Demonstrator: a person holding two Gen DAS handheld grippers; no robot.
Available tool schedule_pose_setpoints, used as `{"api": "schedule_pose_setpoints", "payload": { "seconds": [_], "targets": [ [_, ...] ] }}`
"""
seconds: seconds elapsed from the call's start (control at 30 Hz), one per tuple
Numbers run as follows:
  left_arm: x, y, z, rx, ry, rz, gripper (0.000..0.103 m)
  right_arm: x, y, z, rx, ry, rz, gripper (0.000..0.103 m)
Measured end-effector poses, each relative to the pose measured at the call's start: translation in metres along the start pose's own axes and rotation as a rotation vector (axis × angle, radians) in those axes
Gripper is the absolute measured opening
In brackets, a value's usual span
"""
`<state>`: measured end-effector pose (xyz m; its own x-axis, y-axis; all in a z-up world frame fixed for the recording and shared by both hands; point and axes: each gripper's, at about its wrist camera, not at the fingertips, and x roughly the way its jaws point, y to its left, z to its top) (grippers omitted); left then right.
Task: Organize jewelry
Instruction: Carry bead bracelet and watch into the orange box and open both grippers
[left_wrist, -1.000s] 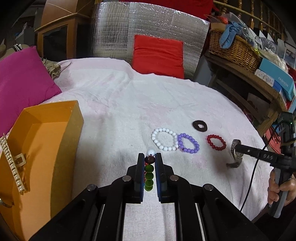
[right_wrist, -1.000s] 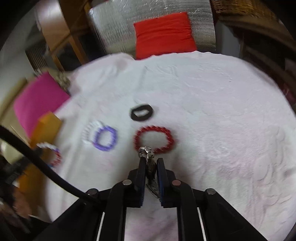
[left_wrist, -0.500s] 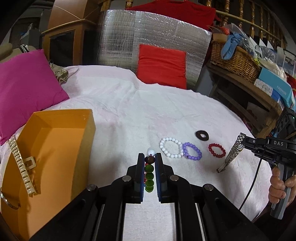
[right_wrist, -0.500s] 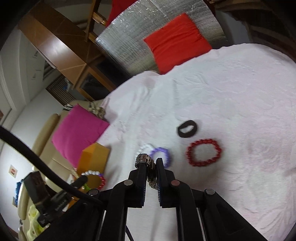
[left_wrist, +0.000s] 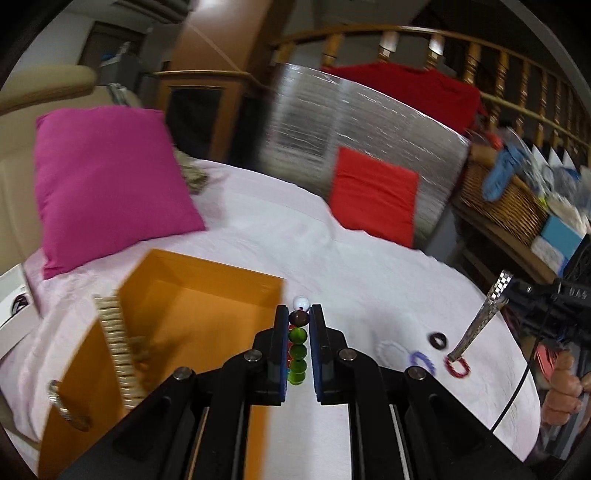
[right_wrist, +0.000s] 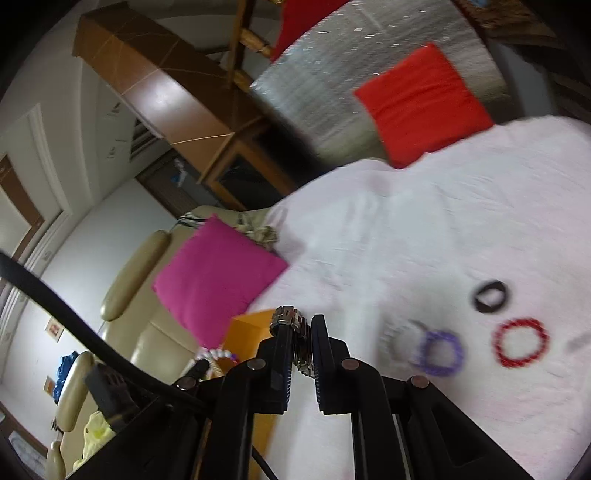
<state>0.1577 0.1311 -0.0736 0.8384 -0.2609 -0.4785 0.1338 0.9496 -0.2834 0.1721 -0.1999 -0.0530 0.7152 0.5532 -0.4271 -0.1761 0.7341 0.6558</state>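
1. The left gripper (left_wrist: 299, 321) is clamped on a multicolored bead bracelet (left_wrist: 297, 347), held edge-on above the near right corner of the open orange box (left_wrist: 207, 291).
2. A pale rhinestone band (left_wrist: 118, 354) hangs over the box's left wall.
3. The right gripper (right_wrist: 298, 345) pinches a metal link watch band (right_wrist: 291, 321), which dangles above the white bedspread (right_wrist: 424, 221).
4. On the bedspread lie 4 loose pieces: a white bead bracelet (right_wrist: 400, 339) touching a purple bead bracelet (right_wrist: 439, 352), a red bead bracelet (right_wrist: 521, 341) and a black ring (right_wrist: 489, 291).
5. A magenta cushion (left_wrist: 107, 177) sits behind the box; a red cushion (left_wrist: 373, 195) leans against silver foil.
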Motion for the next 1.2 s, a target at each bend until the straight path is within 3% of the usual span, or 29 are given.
{"api": "schedule_pose_setpoints", "payload": {
  "seconds": [0.17,0.43,0.57,0.7,1.03,1.1,1.17,1.2],
  "targets": [
    [-0.004,0.032,-0.001,-0.039,0.016,0.043,0.011,0.044,0.053,0.011,-0.034,0.038,0.053,0.011],
    [0.016,0.048,-0.02,-0.029,0.154,0.083,0.011,0.14,0.104,-0.005,-0.047,0.15,0.082,0.011],
    [0.03,0.05,-0.029,-0.019,0.232,0.121,0.011,0.185,0.106,-0.022,-0.048,0.218,0.057,0.011],
    [0.036,0.053,-0.037,-0.037,0.272,0.115,0.011,0.227,0.1,-0.037,-0.039,0.278,0.008,0.011],
    [0.058,0.055,-0.047,-0.067,0.37,0.122,0.011,0.277,0.081,-0.043,-0.022,0.343,-0.06,0.012],
    [0.061,0.055,-0.046,-0.07,0.376,0.134,0.016,0.282,0.077,-0.044,0.003,0.368,-0.068,0.015],
    [0.063,0.055,-0.046,-0.068,0.377,0.153,0.038,0.285,0.073,-0.044,0.02,0.391,-0.074,0.017],
    [0.063,0.054,-0.046,-0.07,0.372,0.164,0.055,0.284,0.071,-0.044,0.025,0.395,-0.069,0.017]
  ]
}}
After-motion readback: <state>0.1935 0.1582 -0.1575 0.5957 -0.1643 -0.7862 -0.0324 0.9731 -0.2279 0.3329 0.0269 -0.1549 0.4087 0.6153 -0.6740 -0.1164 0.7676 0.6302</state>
